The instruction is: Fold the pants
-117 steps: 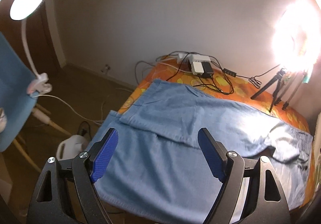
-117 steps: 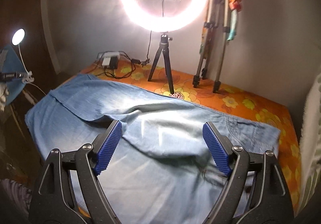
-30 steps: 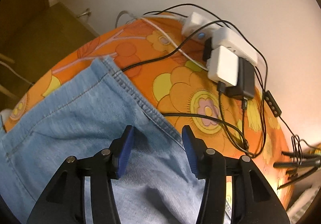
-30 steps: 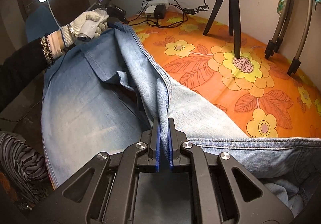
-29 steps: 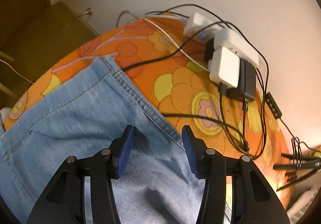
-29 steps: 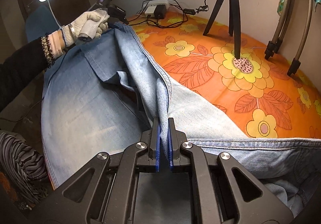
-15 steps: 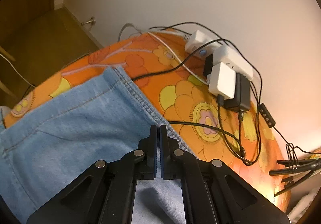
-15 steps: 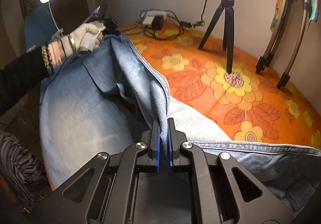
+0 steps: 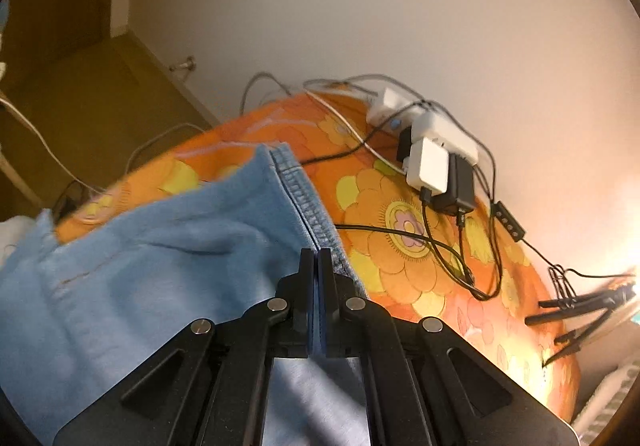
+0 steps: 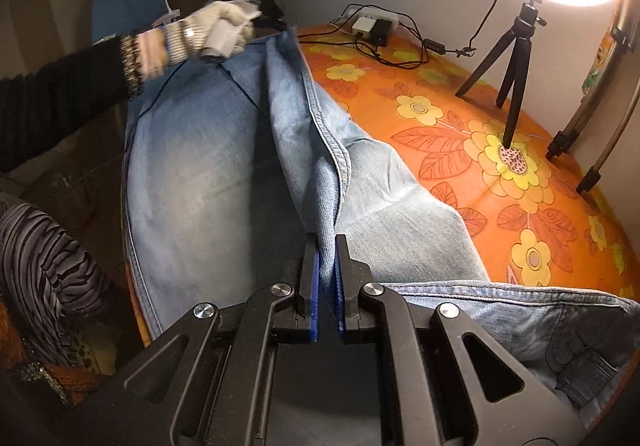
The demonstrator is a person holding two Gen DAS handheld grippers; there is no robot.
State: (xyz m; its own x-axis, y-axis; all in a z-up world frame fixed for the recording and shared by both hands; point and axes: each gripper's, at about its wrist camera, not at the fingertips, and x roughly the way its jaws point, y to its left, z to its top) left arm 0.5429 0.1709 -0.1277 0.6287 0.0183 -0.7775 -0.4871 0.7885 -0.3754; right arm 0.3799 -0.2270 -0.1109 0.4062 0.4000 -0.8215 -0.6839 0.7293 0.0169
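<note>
Denim fills the left wrist view: the left tongs (image 9: 314,258) are pinched tight on the stitched edge of the pants (image 9: 160,246) near the leg's end, lifting it off the orange flowered bed (image 9: 400,214), close to a tangle of chargers (image 9: 432,162) and cables. From the right wrist view, the right tongs (image 10: 325,246) are likewise clamped on the same seam further along, so the leg's edge stands up as a ridge running toward the gloved left hand (image 10: 216,30) (the other leg lies flat beneath, toward the near side). To do this fold well, I judge both grips should travel together toward the near edge, keeping the seam taut between them, high enough to clear the lower leg, and low over the cables so none snags; lay it edge on edge before letting go.
</note>
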